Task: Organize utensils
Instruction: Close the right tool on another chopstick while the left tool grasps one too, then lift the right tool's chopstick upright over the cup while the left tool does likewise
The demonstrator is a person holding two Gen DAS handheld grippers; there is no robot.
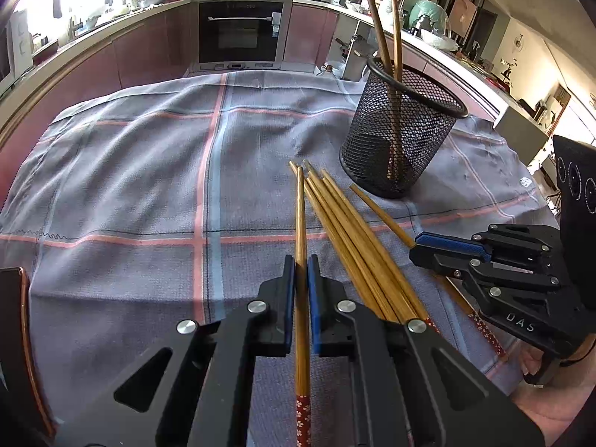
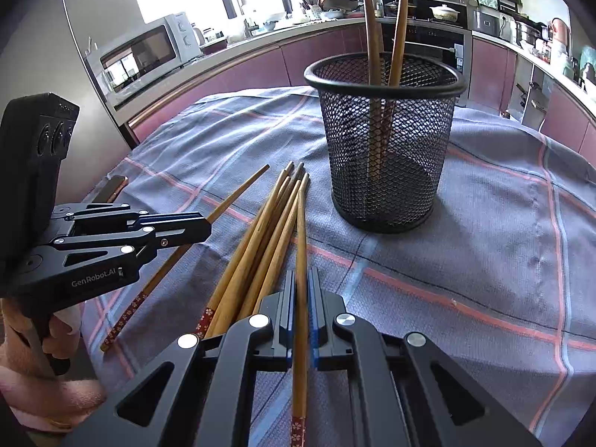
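Several loose bamboo chopsticks [image 1: 357,242] [image 2: 260,246] lie in a fan on the checked tablecloth [image 1: 149,167], tips toward a black mesh cup [image 1: 402,138] [image 2: 387,149]. Two darker chopsticks [image 1: 380,37] [image 2: 372,18] stand upright in that cup. My left gripper [image 1: 301,260] is shut on one chopstick [image 1: 300,216], which runs straight out between its blue pads. My right gripper [image 2: 302,275] is shut on another chopstick [image 2: 301,231]. Each gripper shows from the side in the other's view: the right gripper [image 1: 415,246], the left gripper [image 2: 206,228].
A dark flat object with a copper rim [image 1: 15,335] [image 2: 115,186] lies near the cloth's left edge. Behind the table curve kitchen counters with a built-in oven [image 1: 240,33] and a microwave [image 2: 149,52]. A hand in a pink sleeve [image 2: 33,372] holds the left gripper.
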